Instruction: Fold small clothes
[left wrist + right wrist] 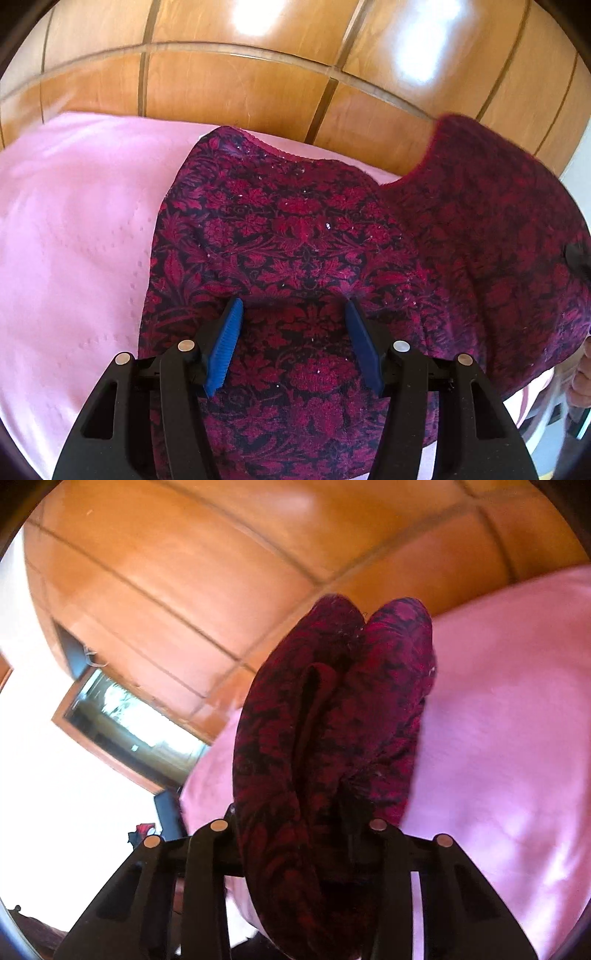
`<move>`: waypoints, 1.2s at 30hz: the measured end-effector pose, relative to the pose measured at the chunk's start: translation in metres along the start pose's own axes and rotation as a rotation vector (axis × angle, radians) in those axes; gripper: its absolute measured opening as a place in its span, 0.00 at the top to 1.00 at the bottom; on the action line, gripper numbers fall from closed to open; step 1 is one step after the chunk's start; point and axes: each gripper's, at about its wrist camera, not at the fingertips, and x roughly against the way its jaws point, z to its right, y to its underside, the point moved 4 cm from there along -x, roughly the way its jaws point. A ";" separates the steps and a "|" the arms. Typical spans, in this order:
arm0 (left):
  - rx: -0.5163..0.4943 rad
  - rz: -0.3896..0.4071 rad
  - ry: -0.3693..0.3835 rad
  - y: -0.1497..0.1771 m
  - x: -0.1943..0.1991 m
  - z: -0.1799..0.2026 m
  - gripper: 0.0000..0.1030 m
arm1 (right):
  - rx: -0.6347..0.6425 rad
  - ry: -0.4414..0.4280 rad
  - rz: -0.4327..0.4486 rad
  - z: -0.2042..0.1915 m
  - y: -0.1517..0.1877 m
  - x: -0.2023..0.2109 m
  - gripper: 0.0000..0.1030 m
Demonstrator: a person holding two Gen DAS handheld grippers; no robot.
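A small dark red garment with a black floral pattern (295, 236) lies on a pink sheet (74, 229). My left gripper (292, 302) hovers just over its near part, open, with the blue pads (225, 339) wide apart and only flat cloth below them. The garment's right side (498, 229) is lifted and folded up in the air. In the right wrist view, the garment (332, 709) is bunched into folds between the fingers of my right gripper (317, 812), which is shut on it. The cloth hides the fingertips.
Glossy wooden panels (240, 81) rise right behind the pink sheet. A framed glass panel (122, 723) stands to the left in the right wrist view, beside a bright white area. Part of a person's hand (580, 384) shows at the right edge.
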 end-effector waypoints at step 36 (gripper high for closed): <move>0.138 -0.071 0.330 -0.075 0.017 -0.062 0.78 | 0.732 0.162 -0.210 -0.149 0.106 -0.182 0.38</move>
